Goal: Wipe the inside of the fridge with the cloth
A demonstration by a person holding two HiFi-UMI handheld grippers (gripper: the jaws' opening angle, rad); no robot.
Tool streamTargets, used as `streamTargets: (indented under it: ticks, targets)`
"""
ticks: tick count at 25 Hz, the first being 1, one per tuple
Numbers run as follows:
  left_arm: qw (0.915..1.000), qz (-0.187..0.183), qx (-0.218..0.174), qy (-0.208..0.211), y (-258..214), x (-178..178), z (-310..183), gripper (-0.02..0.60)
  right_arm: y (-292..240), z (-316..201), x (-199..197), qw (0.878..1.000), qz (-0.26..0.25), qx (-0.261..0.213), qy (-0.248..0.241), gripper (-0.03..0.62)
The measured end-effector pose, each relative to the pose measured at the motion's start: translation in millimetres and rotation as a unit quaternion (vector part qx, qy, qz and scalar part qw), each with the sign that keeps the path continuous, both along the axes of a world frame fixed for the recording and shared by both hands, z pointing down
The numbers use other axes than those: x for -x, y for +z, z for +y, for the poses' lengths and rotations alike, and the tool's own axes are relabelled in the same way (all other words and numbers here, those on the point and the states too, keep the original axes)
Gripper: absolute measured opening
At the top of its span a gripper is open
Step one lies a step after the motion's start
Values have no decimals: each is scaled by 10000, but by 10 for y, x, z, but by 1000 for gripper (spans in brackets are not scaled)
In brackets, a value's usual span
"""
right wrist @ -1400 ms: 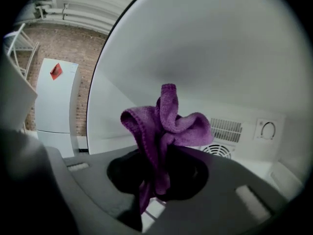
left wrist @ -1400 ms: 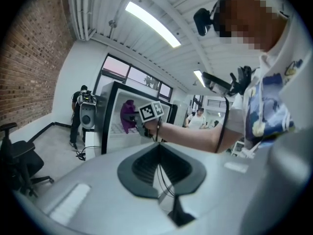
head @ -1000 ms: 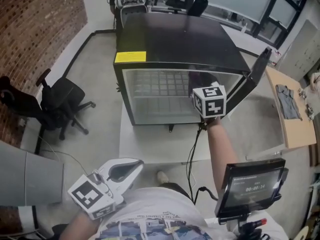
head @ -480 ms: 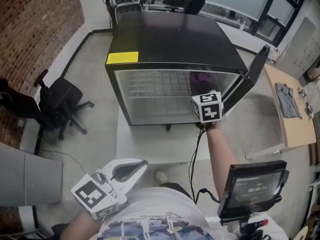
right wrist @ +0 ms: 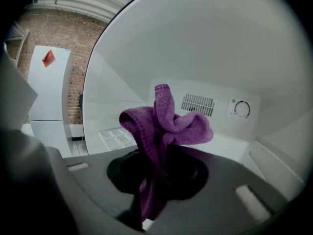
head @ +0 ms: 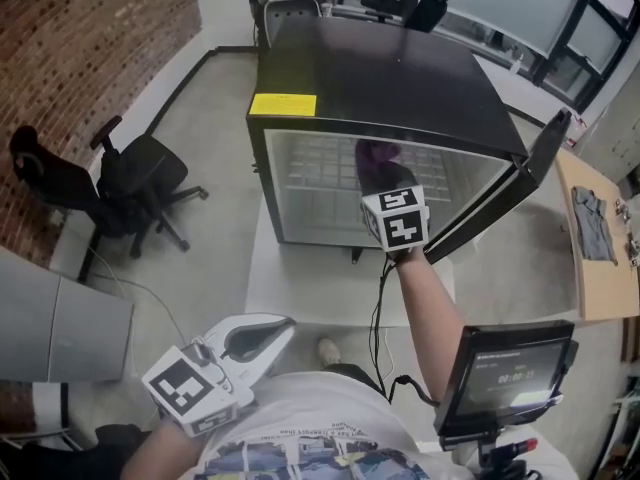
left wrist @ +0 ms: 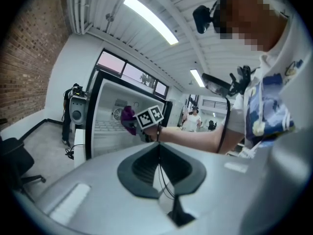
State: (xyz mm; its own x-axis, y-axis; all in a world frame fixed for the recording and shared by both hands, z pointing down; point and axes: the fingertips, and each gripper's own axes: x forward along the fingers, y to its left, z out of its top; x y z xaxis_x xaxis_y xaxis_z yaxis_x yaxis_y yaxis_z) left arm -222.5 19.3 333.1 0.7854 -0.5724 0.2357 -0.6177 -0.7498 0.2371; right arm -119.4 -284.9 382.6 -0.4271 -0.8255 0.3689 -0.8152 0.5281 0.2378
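A black fridge (head: 380,73) stands open on a low white table (head: 300,288), its door (head: 510,193) swung out to the right. My right gripper (head: 384,176) reaches into the opening, shut on a purple cloth (head: 372,154). In the right gripper view the cloth (right wrist: 166,126) bunches up out of the shut jaws, held off the white back wall with its vent (right wrist: 197,103) and dial (right wrist: 241,109). A wire shelf (right wrist: 115,136) lies low on the left. My left gripper (head: 278,326) hangs shut and empty near the person's body; its view shows the fridge (left wrist: 105,121) and cloth (left wrist: 128,117).
A black office chair (head: 140,188) stands left of the fridge by the brick wall. A screen on a stand (head: 510,368) is at lower right, and a wooden table (head: 600,238) with clothing is farther right. A cable (head: 383,308) hangs down the white table's front.
My right gripper has carried the cloth leftward across the fridge opening, from near the door side toward the middle. The left gripper has stayed put.
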Motion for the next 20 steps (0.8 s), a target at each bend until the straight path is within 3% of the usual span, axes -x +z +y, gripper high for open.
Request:
streamTargets:
  ticks: [7,20]
  targets:
    - [9991,-10,53,-427,-31,201,51,8,41,48,564,9989,-50,39,-469,80]
    - [9968,-72,-43,-793,-46,468,198,8,50,185,1270,9939,-395,130,-1023,80]
